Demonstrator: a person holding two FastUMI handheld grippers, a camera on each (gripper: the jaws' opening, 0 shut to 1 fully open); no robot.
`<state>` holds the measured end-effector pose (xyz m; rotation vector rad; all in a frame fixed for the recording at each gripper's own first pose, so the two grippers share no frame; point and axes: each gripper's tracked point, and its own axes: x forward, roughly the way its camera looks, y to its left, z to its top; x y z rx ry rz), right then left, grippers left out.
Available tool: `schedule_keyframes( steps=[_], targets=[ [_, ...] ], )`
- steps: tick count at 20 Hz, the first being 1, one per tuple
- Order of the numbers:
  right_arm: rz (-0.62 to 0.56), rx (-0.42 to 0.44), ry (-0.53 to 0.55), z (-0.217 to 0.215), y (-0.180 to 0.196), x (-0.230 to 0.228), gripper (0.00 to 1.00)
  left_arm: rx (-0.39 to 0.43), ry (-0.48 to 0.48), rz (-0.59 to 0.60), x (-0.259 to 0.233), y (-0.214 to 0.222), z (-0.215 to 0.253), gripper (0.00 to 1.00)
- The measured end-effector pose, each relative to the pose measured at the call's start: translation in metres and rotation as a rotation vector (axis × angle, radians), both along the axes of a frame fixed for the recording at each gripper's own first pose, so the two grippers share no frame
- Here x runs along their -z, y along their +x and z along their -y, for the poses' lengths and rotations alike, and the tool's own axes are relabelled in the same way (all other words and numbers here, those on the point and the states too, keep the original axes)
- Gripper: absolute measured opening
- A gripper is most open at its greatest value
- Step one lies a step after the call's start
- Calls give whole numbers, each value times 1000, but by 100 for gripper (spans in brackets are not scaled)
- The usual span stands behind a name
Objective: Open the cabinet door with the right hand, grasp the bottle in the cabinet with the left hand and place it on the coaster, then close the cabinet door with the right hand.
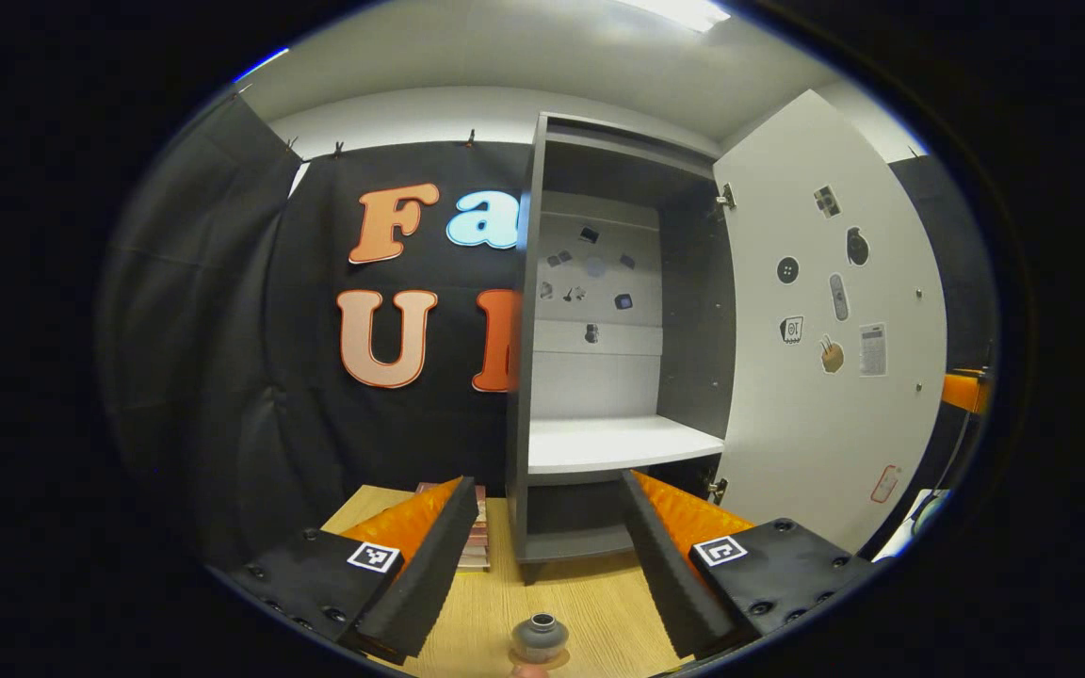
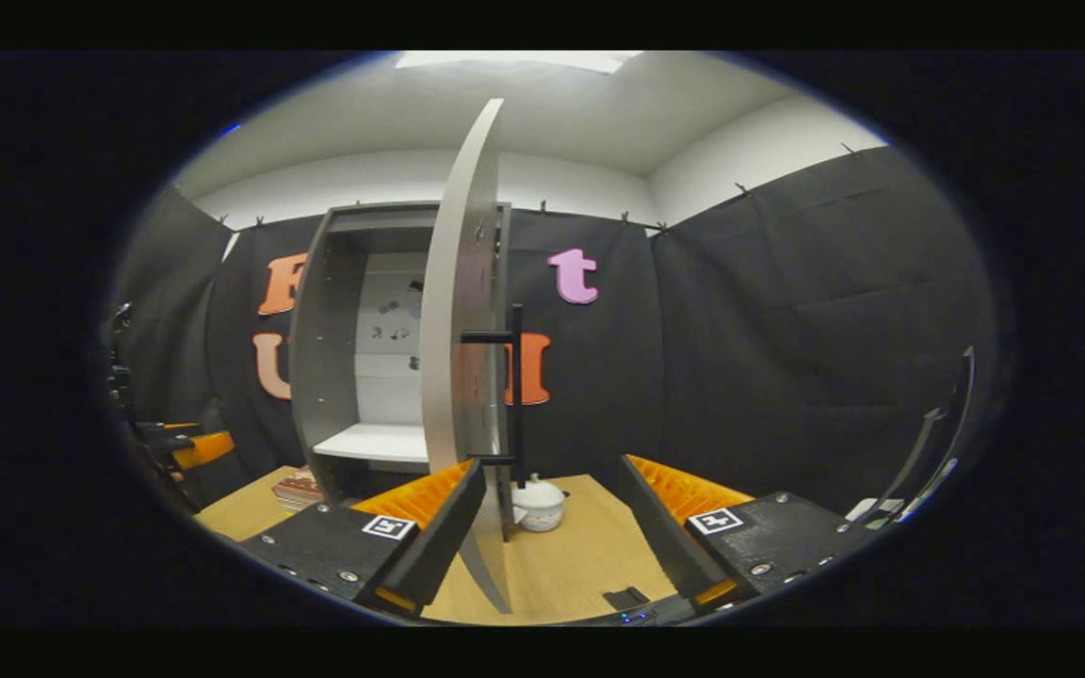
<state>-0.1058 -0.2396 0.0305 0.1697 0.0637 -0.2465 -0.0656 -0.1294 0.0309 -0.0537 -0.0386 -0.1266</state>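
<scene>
The grey cabinet point(image 1: 524, 377) stands open, its white door point(image 1: 825, 358) swung out to the right. Its white shelf point(image 1: 618, 441) is bare. A small grey bottle point(image 1: 540, 637) stands upright on the wooden table, low between my left gripper's point(image 1: 542, 480) open fingers, on a reddish coaster point(image 1: 528, 670) at the frame's bottom. In the right gripper view the door point(image 2: 458, 358) is edge-on and its black handle point(image 2: 515, 405) faces right. My right gripper point(image 2: 552, 463) is open, with the door's lower edge between its fingers. The left gripper point(image 2: 180, 450) shows at far left.
A stack of books point(image 1: 477, 541) lies left of the cabinet's foot. A white lidded pot point(image 2: 540, 505) sits on the table point(image 2: 571, 565) behind the door. A small dark device point(image 2: 625, 599) lies near the front edge. Black cloth walls close in the booth.
</scene>
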Motion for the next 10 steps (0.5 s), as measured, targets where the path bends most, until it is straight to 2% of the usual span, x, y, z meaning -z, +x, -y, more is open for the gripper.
schedule_keyframes(
  steps=[5,10],
  targets=[
    [27,-183,27,-61,28,-6,90,-32,-5,3,2,4,-16,97],
    [28,-272,23,-98,69,-12,90,-80,-1,1,6,6,-44,98]
  ],
)
